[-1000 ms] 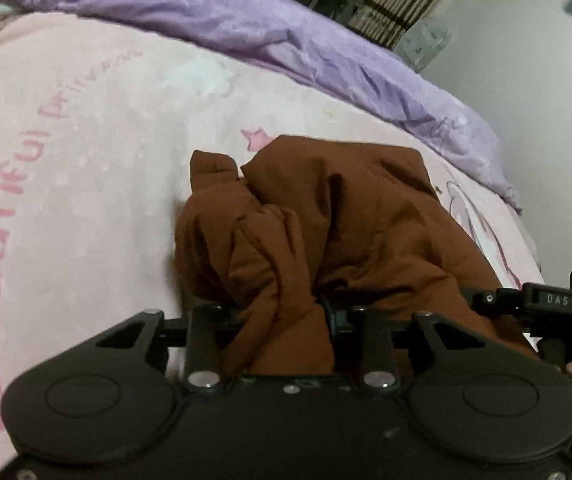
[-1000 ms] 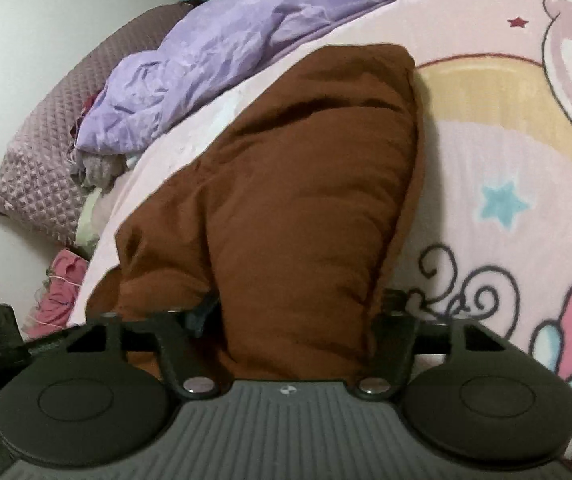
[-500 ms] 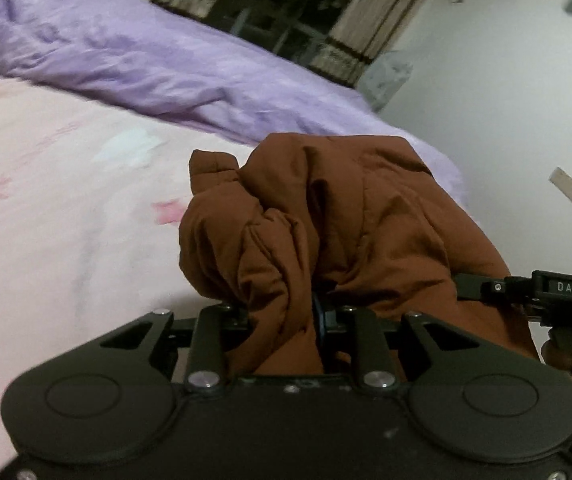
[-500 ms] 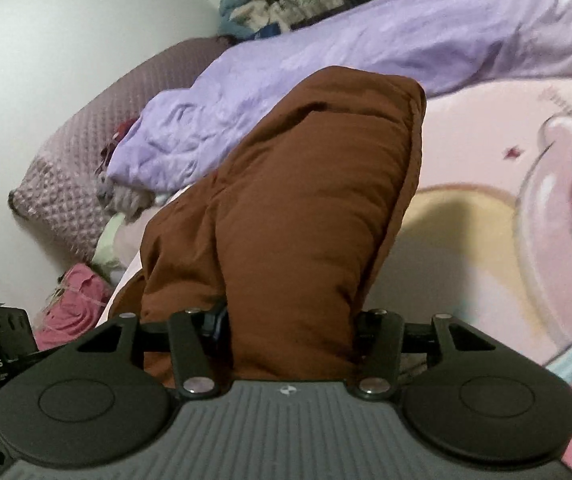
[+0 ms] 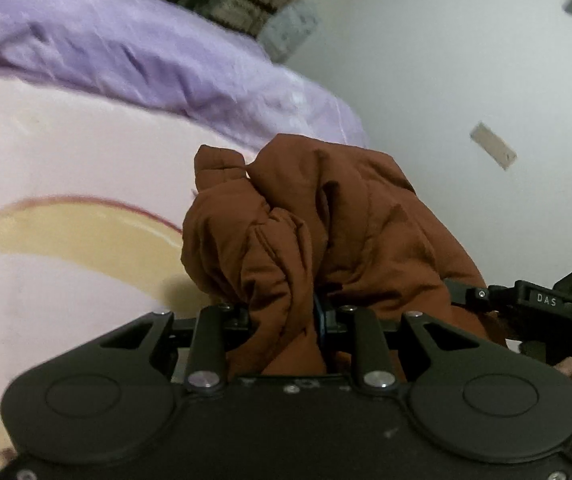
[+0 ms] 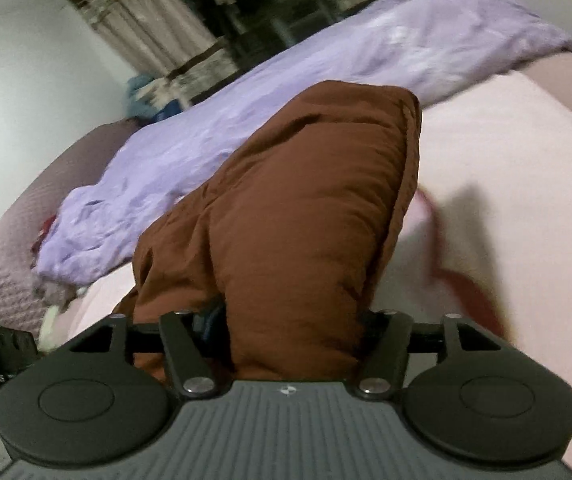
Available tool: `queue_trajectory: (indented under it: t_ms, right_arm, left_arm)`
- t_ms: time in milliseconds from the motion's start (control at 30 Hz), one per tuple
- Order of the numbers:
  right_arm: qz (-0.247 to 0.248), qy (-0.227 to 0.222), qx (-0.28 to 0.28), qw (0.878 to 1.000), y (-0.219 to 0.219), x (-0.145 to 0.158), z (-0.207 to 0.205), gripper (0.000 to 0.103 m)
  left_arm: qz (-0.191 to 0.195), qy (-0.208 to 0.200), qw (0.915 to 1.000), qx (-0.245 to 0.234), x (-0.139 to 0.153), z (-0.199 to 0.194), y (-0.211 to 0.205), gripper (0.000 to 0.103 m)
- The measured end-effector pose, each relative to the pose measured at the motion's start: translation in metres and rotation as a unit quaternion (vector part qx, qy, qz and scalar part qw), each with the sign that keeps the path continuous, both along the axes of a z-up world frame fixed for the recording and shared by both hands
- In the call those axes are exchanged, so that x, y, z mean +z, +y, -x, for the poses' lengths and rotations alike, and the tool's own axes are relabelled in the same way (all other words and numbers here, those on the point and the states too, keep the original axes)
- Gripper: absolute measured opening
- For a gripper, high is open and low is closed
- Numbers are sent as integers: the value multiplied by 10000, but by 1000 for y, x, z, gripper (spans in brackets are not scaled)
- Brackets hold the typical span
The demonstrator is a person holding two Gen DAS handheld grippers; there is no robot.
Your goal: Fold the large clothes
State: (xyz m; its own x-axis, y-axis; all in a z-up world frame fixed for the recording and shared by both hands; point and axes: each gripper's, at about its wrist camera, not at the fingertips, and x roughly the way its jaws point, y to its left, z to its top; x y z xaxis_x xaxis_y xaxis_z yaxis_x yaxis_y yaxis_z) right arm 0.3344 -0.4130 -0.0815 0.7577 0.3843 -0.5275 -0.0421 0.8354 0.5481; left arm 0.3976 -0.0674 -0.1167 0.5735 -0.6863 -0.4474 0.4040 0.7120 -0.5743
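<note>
**Brown garment held in both grippers above the bed**

Left wrist view: the left gripper (image 5: 286,316) fills the lower half of the frame. Its jaws are closed down to a narrow gap on a bunched fold of the garment (image 5: 326,232), which rises in crumpled folds from the jaws to the centre of the frame. At the right edge a part of the right gripper (image 5: 542,300), marked "DAS", lies against the cloth. The pink bed (image 5: 65,152), with a yellow arc printed on it, occupies the left of the frame; a purple quilt (image 5: 145,52) runs across the upper left. A white wall (image 5: 466,60) fills the upper right.

Right wrist view: the right gripper (image 6: 290,320) spans the bottom of the frame. Its jaws stand fairly wide, pressed on either side of a thick padded fold of the garment (image 6: 306,220), which stands up from the jaws to the centre. The bed (image 6: 506,160) lies to the right, the quilt (image 6: 286,100) crosses behind the garment, and a mauve cushion (image 6: 9,248) sits at the left edge. Curtains (image 6: 145,32) hang in the upper left.
</note>
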Motion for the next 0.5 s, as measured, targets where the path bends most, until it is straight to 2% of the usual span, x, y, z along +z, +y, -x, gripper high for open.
queue_trajectory:
  t_ms: [100, 167, 233, 267, 300, 333, 400, 433, 500]
  right_arm:
    - [-225, 468, -183, 9985, -19, -46, -15, 90]
    - [-247, 777, -330, 9961, -25, -69, -17, 97]
    - [-242, 656, -482, 9964, -30, -67, -2, 98]
    - [9, 558, -700, 9960, -28, -56, 8, 98]
    - [564, 335, -1064, 9922, -21, -39, 22, 97]
    - [1129, 85, -1458, 9828, -12, -25, 33, 95]
    - [1998, -487, -2263, 9521, 3, -8, 51, 94]
    - [2275, -811, -2495, 9378, 15, -1, 55, 91]
    - [2429, -1254, -2374, 9322, 33, 5, 49, 77]
  left_arm:
    - [-195, 279, 9994, -29, -36, -20, -10, 42]
    - [-166, 663, 9976, 60, -61, -30, -5, 75]
    - [225, 914, 9954, 151, -64, -29, 13, 78]
    - [316, 948, 9947, 251, -58, -26, 22, 78]
    - [267, 867, 9946, 497, -45, -22, 31, 78]
    - [153, 687, 9945, 770, -31, -17, 34, 80]
    - [56, 109, 9942, 1068, 2, -1, 31, 83]
    - [73, -221, 9951, 964, 18, 5, 23, 85]
    - [81, -809, 9948, 618, 42, 16, -4, 89]
